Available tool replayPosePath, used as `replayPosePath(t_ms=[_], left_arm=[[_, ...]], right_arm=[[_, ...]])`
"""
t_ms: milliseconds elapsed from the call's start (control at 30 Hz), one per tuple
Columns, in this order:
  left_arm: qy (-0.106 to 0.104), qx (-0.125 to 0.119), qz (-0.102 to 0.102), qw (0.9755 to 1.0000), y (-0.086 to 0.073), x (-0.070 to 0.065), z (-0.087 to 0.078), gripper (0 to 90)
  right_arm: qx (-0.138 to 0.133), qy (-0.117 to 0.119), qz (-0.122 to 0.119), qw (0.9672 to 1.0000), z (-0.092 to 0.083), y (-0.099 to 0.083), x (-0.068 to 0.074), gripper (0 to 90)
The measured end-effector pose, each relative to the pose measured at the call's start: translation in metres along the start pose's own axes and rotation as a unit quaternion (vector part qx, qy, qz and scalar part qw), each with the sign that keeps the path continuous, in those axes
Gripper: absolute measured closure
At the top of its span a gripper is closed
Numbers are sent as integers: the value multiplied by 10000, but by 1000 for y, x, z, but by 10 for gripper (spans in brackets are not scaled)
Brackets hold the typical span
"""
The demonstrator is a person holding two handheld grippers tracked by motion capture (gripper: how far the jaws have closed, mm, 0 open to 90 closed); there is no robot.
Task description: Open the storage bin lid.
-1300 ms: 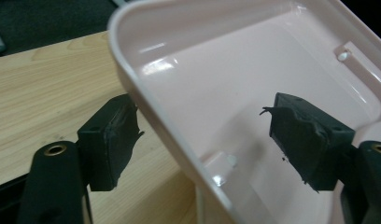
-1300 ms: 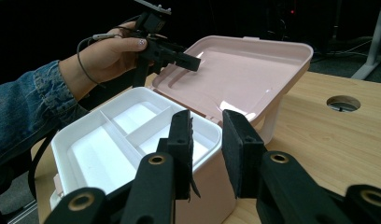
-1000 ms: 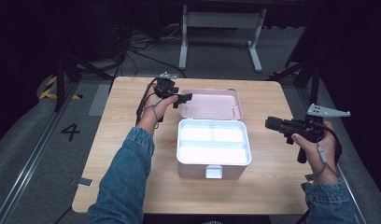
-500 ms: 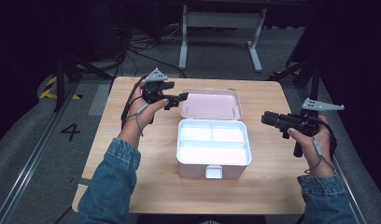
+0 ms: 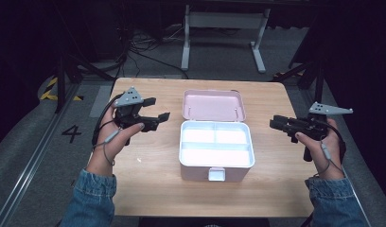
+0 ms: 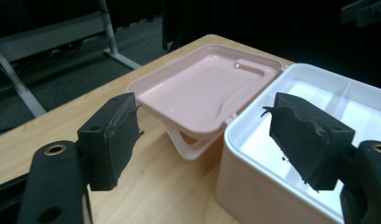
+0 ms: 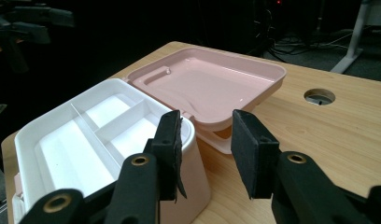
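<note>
**Box open mid-tabletop, both grippers empty on either side**

Pink box [image 5: 216, 151] sits about centre of the tabletop [image 5: 148, 189], front latch tab facing the person. Lid [image 5: 213, 105] is swung fully back and lies behind the base, inside face up, hinged along the far edge. White insert has three compartments: two small ones at the back, one long one at the front. All look empty.

Left gripper [image 5: 153, 115]: held above the tabletop to the left of the box, about level with the lid, well apart from it, pointing right toward the lid. Fingers [image 6: 115, 137] released, spread wide, nothing between them. In the left gripper view the lid sits in the gap between them farther off, and the base's rim lies behind the right-hand finger. No contact.

Right gripper [image 5: 278, 123]: held off the right side of the box, around the tabletop's right edge, pointing left at the box, clear of it. Fingers [image 7: 170, 144] released, parted moderately, narrower than the left pair; jaws have just been opening, nothing between them. In the right gripper view the base's near corner and the lid edge show beyond the fingers, not touching.

Cable hole [image 7: 319, 96] in the tabletop, seen past the lid in the right gripper view. Both cables trail down over the person's wrists; denim sleeves [image 5: 92, 198] at the bottom of the high view.
</note>
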State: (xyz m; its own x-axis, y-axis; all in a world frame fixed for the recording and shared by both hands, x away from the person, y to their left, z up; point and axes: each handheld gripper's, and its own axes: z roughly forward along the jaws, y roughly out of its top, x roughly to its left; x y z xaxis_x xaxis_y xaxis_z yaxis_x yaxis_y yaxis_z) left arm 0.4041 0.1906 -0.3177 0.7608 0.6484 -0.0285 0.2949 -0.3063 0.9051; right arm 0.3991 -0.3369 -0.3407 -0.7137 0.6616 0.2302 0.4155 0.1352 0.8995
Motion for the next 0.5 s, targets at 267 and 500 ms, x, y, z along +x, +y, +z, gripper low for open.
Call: replayPosePath(t_ms=[267,500], left_arm=[[212,457,-154,9986,-26,-1,-14,249],[303,805,-183,9961,-43,3,-22,249]], right_arm=[[183,-109,31,9998,-1,-6,-3,641],[325,-309,-84,9990,-3,-7,-1,634]])
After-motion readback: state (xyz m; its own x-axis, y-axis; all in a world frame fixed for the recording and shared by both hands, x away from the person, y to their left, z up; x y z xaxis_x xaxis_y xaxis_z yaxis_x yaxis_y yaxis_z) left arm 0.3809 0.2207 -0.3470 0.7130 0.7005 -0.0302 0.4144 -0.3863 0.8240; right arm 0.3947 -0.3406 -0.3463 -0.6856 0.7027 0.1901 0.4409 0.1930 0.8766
